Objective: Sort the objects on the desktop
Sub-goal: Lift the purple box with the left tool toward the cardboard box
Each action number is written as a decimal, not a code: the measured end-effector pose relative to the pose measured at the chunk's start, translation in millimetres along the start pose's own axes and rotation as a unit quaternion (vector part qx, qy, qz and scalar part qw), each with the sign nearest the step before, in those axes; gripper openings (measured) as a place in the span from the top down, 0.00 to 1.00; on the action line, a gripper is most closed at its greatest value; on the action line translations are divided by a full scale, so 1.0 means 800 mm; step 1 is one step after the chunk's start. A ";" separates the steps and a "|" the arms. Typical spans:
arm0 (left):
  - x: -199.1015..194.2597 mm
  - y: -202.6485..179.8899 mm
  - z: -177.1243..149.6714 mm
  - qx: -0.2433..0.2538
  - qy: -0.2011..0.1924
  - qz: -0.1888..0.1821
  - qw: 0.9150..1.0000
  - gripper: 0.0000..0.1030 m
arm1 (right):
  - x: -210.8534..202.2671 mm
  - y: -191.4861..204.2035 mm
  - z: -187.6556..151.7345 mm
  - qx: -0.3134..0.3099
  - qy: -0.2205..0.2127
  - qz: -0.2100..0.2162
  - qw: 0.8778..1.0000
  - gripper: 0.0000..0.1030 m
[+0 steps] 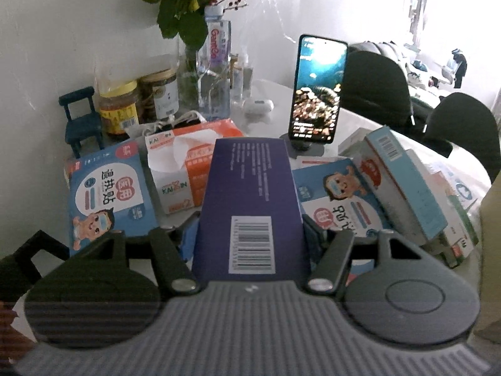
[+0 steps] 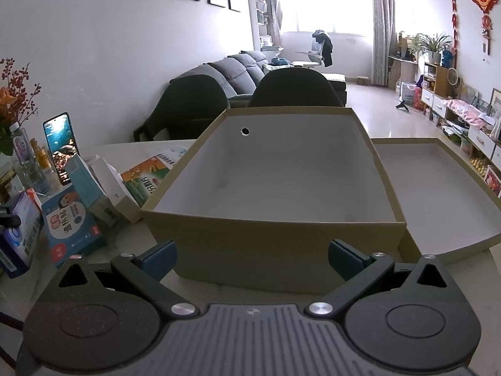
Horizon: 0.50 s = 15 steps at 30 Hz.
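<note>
A: Living-room table (image 1: 269, 94), white top, wall on the far side; sofa and window beyond. Clutter: flowers, jars, a bottle, a phone (image 1: 317, 91) on a stand.

B: Left gripper (image 1: 250, 228)?

A: Clamped on a purple box (image 1: 250, 194), one pad on each long side, near the barcode end. The box runs straight ahead from the jaws, far end tipped up over the tissue pack (image 1: 188, 169). It looks clear of the table, though I can't see its underside.

B: Handling?

A: Judgement only: a thin cardboard carton, light, stiff along the edges but crushable across the faces. Printed card is a bit slick, so a side grip near one end could let it pivot. A hold closer to the middle would be steadier.

B: Neighbours?

A: Blue fever-patch boxes just left (image 1: 106, 194) and right (image 1: 338, 197) of the jaws, and a leaning stack further right.

B: Right gripper (image 2: 252, 258)?

A: Jaws wide, nothing between them. A shoebox (image 2: 275, 247) sits straight ahead, just beyond the tips, open and empty. Its lid (image 2: 469, 244) lies ahead to the right, touching it.

B: Next?

A: Likely the purple box goes into the shoebox. Nothing has been sorted into it yet.
</note>
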<state>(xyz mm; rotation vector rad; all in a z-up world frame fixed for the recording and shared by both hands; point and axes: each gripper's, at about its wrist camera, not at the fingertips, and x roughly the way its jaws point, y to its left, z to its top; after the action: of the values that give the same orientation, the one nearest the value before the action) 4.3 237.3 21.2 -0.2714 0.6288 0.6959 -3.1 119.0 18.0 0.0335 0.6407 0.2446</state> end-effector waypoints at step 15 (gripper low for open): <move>-0.032 -0.013 0.003 0.006 -0.026 -0.026 0.999 0.38 | -0.004 0.007 0.000 -0.004 -0.003 0.001 1.000 0.00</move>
<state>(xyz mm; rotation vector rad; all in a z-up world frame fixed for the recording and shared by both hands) -2.4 217.6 39.2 -0.2560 0.5738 0.6475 -6.4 123.4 20.5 0.0277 0.6336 0.2484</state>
